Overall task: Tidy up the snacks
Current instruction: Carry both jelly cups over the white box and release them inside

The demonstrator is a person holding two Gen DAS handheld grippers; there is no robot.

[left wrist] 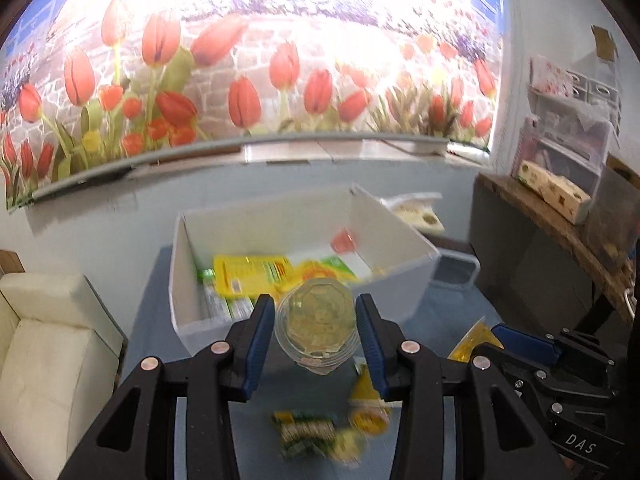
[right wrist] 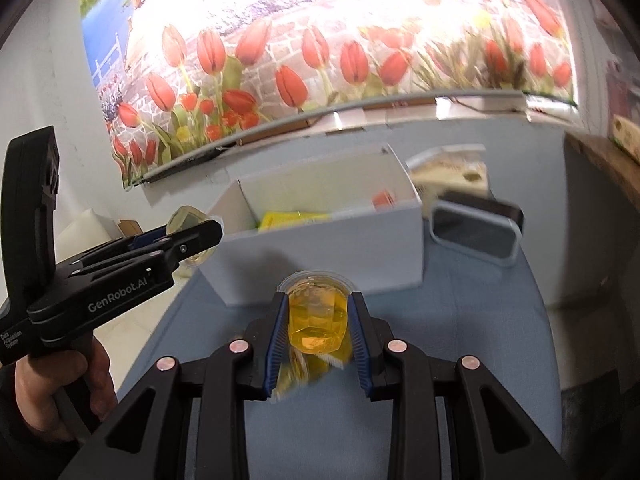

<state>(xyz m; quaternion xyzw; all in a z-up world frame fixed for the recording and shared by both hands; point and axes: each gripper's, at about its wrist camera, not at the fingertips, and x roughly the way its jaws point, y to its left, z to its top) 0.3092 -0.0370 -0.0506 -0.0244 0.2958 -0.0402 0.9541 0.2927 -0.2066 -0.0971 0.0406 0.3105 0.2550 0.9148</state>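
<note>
The left gripper (left wrist: 316,328) is clamping a pale, faceted clear-plastic jelly cup (left wrist: 316,322); the right gripper (right wrist: 318,334) is pinching a glossy orange jelly cup (right wrist: 316,320) before the white box (right wrist: 340,240).

We see harsh glare washing out the top of the tulip mural (left wrist: 248,80), motion blur on the snack packets (left wrist: 320,436), and fisheye-curved, dark-cornered edges.

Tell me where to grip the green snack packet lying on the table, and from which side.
The green snack packet lies flat on the blue table, below the left gripper and its jelly cup. Judging by this pose, come from above and pinch across its narrow width, near the middle. The picture is blurred there, so its edges are uncertain.
</note>
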